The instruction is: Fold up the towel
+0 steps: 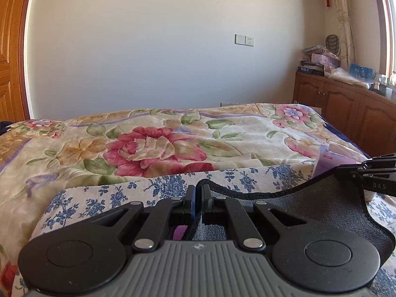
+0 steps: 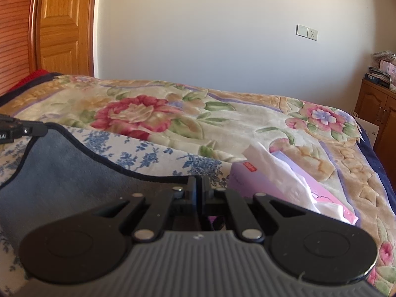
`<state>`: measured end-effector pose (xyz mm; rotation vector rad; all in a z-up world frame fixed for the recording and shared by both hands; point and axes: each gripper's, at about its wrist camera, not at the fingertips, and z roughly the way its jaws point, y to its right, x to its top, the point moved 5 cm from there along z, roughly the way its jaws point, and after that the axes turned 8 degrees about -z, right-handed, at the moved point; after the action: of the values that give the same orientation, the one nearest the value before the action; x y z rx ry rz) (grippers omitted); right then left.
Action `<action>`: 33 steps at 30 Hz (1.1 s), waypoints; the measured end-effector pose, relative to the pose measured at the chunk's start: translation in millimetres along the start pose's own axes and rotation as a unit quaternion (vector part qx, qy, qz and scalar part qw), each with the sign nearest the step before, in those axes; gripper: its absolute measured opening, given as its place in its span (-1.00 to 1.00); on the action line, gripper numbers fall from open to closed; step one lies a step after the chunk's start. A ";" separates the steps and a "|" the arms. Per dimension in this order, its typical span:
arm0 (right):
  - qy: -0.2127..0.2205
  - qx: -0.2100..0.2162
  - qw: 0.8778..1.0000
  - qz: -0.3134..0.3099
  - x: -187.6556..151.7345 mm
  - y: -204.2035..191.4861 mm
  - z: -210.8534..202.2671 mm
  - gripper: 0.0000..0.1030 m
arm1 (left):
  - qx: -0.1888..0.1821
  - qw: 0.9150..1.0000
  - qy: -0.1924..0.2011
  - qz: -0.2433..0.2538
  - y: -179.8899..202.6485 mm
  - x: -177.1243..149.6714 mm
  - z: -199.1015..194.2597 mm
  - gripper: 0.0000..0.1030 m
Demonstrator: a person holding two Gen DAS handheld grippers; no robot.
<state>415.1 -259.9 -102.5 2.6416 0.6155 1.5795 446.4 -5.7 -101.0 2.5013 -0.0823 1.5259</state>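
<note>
Now both grippers pinch the same dark-hemmed edge of a gray-blue towel point(image 1: 321, 212), lifted above the bed. Seen from the left wrist, the left gripper point(image 1: 198, 198) has its jaws drawn narrow, the towel's black hem caught between the blue pad and the black one; the cloth spreads off to its right, sagging between the two tools. At the far right of that view the right gripper point(image 1: 346, 170) bites the same hem at a higher point, so the edge dips in a curve between them.

From the right wrist, the right gripper point(image 2: 199, 185) is likewise nearly closed on the hem, with the towel point(image 2: 61, 173) stretching away to its left toward the left gripper point(image 2: 39, 128), which clamps the far corner.

Beneath and ahead of the towel lies a blue-flowered sheet point(image 1: 104, 198), and beyond it a large floral blanket point(image 1: 158, 146) covering the bed. Just right of the right gripper sits a purple tissue pack point(image 2: 250, 180) with white tissue point(image 2: 279, 170) pulled out of it.
</note>
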 end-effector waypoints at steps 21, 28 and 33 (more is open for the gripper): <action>-0.037 0.001 0.999 -0.004 -21.6 2.4 21.4 -0.66 | 0.025 0.999 -0.032 0.000 -7.3 -20.9 28.8 -0.62; -0.028 0.004 0.999 0.013 -18.8 3.2 6.1 -0.08 | 0.025 0.999 -0.024 0.000 -2.8 -18.0 17.5 0.04; -0.027 0.007 0.999 0.026 -16.1 -0.8 -15.5 -0.08 | 0.033 0.999 -0.020 0.003 3.7 -14.0 -1.9 0.32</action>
<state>395.1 -267.5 -108.6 2.7221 0.5620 1.5148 437.7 -9.8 -112.0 2.5853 -0.0464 1.5060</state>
